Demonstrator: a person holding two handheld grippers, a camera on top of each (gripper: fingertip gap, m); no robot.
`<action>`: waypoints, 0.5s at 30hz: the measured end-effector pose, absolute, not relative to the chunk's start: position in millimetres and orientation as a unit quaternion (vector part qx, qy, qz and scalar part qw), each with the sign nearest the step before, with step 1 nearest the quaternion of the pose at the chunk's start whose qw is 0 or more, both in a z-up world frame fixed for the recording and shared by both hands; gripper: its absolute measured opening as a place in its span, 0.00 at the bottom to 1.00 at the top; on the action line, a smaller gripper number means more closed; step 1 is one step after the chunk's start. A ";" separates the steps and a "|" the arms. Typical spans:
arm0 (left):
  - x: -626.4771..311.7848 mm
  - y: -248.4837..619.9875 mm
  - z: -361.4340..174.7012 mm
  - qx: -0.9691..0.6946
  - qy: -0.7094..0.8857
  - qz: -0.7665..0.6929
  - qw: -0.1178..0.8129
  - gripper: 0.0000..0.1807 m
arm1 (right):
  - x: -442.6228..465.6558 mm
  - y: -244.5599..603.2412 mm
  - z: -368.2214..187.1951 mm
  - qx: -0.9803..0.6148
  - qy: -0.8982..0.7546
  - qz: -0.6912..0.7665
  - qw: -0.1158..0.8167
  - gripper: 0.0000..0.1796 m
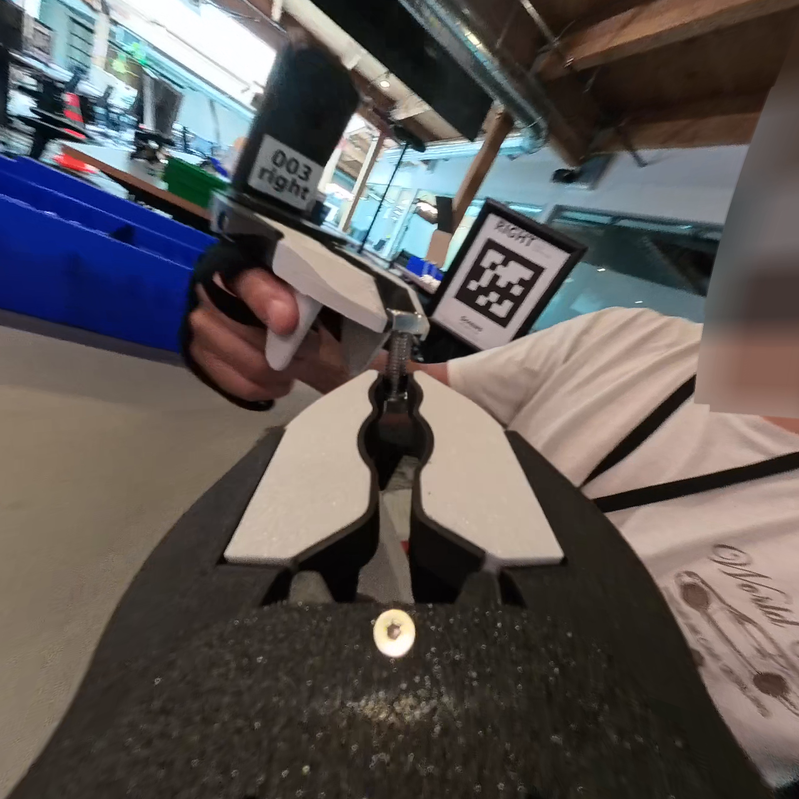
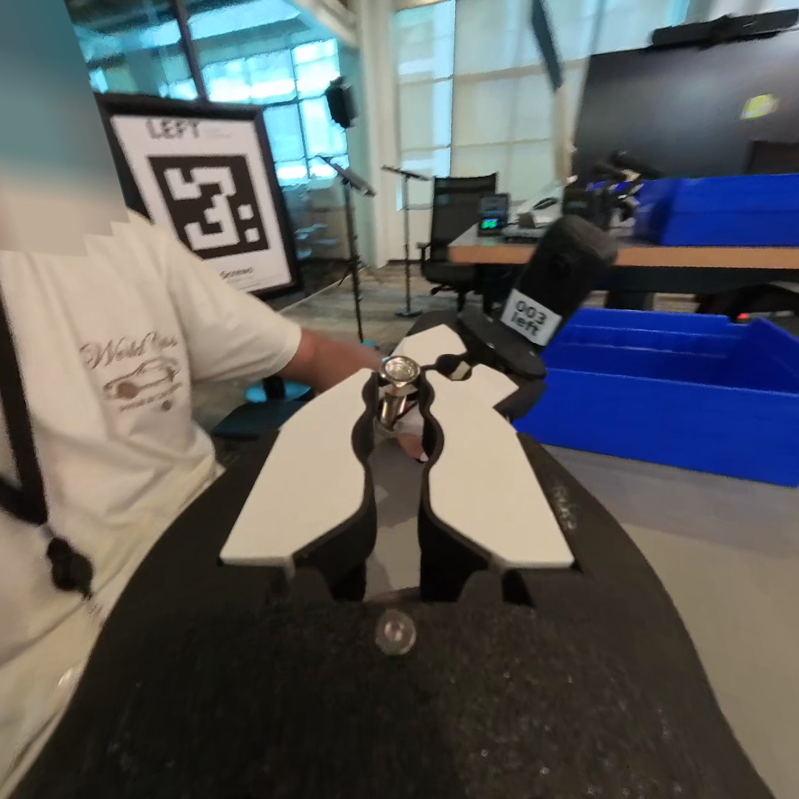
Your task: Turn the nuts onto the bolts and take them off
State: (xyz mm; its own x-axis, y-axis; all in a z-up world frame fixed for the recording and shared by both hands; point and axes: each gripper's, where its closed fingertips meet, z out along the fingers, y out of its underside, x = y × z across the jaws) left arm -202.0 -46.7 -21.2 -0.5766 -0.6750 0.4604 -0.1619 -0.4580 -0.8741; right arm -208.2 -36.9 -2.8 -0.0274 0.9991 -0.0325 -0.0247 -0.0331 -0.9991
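My left gripper is shut on the lower end of a silver bolt, which stands upright above the grey table. Its threaded shaft rises from the fingertips. My right gripper comes in from the left, held by a hand, and is shut on a hex nut at the top of the thread. In the right wrist view my right gripper pinches the same nut, with the shaft below it. The left gripper's white fingers reach in from behind.
Blue bins stand along the table's far side. Framed marker boards stand behind the work area. A person in a white shirt is close to both grippers. A desk and a chair are farther off.
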 end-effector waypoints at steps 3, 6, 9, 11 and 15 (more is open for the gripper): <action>-207.8 -56.1 -18.5 -0.402 0.493 -0.759 0.135 0.05 | -211.9 -46.4 -2.4 -0.481 -0.561 0.509 0.441 0.10; -211.4 -64.2 -18.8 -0.387 0.502 -0.765 0.111 0.05 | -214.8 -54.2 -4.2 -0.481 -0.620 0.480 0.392 0.10; -211.3 -67.8 -23.8 -0.390 0.515 -0.756 0.103 0.05 | -212.6 -57.8 -11.3 -0.500 -0.670 0.432 0.339 0.10; -207.9 -67.2 -29.7 -0.402 0.522 -0.744 0.109 0.05 | -208.1 -56.6 -18.3 -0.525 -0.693 0.388 0.308 0.10; -201.7 -61.1 -36.9 -0.426 0.534 -0.716 0.140 0.05 | -202.1 -49.8 -25.6 -0.575 -0.684 0.343 0.291 0.10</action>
State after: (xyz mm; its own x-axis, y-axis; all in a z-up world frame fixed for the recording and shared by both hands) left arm -201.7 -61.1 -36.9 -0.5979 -0.6561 0.4604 -0.2544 -0.3894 -0.8853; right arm -202.1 -49.8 -25.6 -0.1702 0.9854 0.0031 0.5863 0.1038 -0.8034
